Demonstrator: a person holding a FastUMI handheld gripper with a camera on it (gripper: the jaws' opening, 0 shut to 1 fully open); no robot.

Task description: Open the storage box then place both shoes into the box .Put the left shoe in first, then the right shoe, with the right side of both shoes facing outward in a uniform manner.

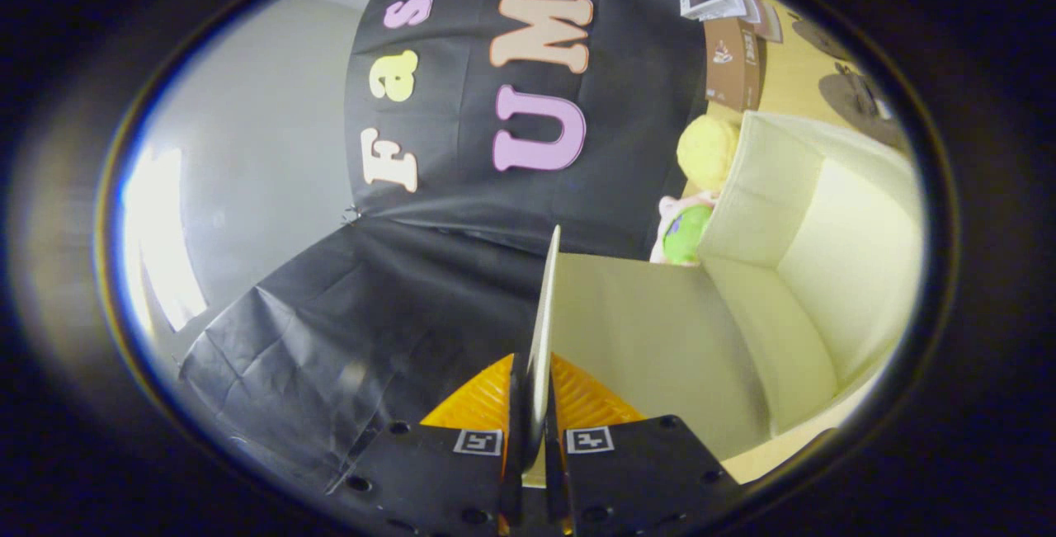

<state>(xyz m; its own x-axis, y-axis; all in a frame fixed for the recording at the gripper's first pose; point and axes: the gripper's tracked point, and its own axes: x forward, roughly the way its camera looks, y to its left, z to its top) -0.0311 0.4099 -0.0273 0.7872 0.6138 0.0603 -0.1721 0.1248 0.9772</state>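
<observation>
Gripper: gripper [535, 417] is pinching the thin cream lid flap [544, 314] of the storage box edge-on; both fingers are pressing on it, jaws nearly together w/ just the panel's thickness between them.
Lid flap: it's running straight out from between the fingers and standing on edge ahead of them. Prob. held that way because it's being swung up and away from the box mouth – step 1 of the task, I'd say.
Box: the pale cream fabric-covered storage box [825, 273] is lying just right of the fingers and ahead, inside walls and floor showing, so the opening is facing this way. Looks empty as far as I'm seeing.
Why the grip: nipping the flap by its edge is giving leverage on the hinge w/o blocking the opening; fingers are staying outside the box.
Shoes: can't place them from here; neither one is in the box yet, by my reading.
Beyond box: a yellow-and-green plush toy [701, 182] is sitting just past the box's far wall, w/ a brown cardboard carton [730, 67] further off.
Surface: a tan wooden tabletop [792, 75] is carrying the lot.
Progress: early, approx. lid stage only; loading not begun.
Risk: thin panel could slip out of the pinch if twisted.
</observation>
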